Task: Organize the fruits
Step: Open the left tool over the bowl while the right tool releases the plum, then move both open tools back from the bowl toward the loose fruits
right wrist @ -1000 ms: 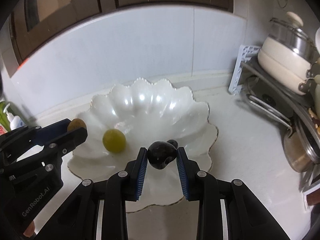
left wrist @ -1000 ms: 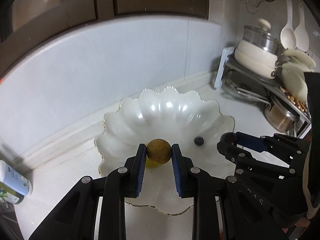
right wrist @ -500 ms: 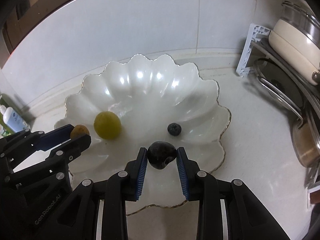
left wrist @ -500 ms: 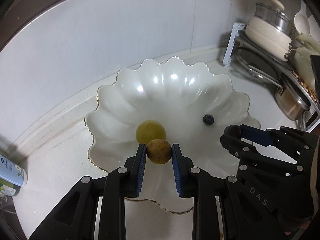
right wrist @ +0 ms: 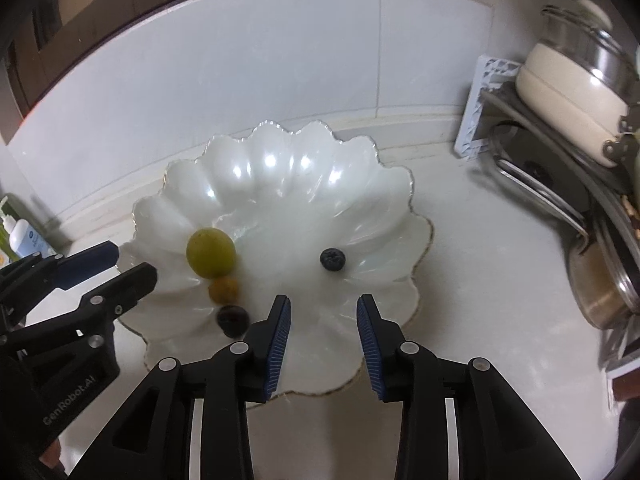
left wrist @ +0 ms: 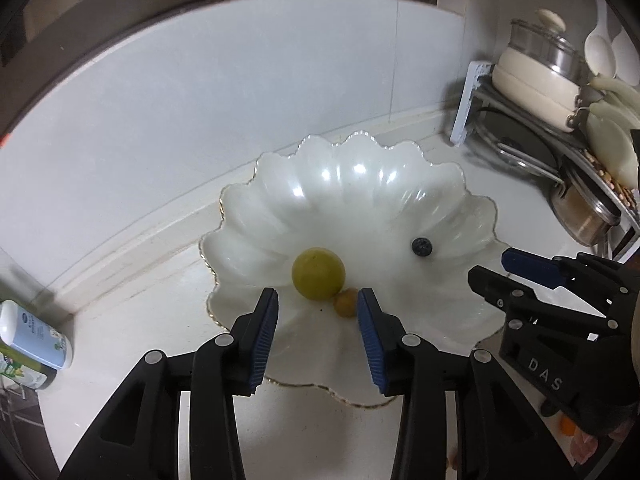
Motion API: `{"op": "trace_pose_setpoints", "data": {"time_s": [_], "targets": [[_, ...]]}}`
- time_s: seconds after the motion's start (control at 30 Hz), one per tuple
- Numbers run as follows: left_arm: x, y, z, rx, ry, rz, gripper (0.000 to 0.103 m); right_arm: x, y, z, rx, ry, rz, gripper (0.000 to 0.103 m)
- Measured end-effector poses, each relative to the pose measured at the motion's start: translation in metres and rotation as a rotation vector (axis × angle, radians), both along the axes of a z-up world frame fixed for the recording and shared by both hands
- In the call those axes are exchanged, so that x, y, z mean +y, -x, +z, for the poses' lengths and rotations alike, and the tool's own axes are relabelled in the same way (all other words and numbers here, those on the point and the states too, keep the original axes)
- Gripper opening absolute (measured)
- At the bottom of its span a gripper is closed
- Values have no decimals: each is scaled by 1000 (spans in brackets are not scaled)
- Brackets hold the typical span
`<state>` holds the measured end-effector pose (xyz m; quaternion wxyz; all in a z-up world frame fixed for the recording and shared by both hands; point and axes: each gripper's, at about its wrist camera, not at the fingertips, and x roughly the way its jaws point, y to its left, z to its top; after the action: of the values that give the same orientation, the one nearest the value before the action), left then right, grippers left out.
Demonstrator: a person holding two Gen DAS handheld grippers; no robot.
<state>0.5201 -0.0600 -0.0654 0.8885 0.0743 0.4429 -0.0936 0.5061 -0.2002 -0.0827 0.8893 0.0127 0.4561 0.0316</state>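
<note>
Grippers left [left wrist: 318, 310] and right [right wrist: 323, 318] both spread, empty; four fruits in scalloped dish [right wrist: 280, 184].

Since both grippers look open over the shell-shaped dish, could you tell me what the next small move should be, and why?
Probably lift both grippers back from the dish. The left gripper and right gripper are open and empty, and the green fruit, small orange fruit, dark fruit and blueberry all lie in it.
</note>
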Motion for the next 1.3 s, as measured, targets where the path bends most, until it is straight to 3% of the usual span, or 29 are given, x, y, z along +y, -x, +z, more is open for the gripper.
{"op": "trace_pose_setpoints", "data": {"time_s": [0.6,1.3], "targets": [[14,49,43,-113,67,-28,40,6,62,52,-197,24,-16,36],[10,123,84,-242,107,-106,40,-1,142,83,-326,35,-74,36]]}}
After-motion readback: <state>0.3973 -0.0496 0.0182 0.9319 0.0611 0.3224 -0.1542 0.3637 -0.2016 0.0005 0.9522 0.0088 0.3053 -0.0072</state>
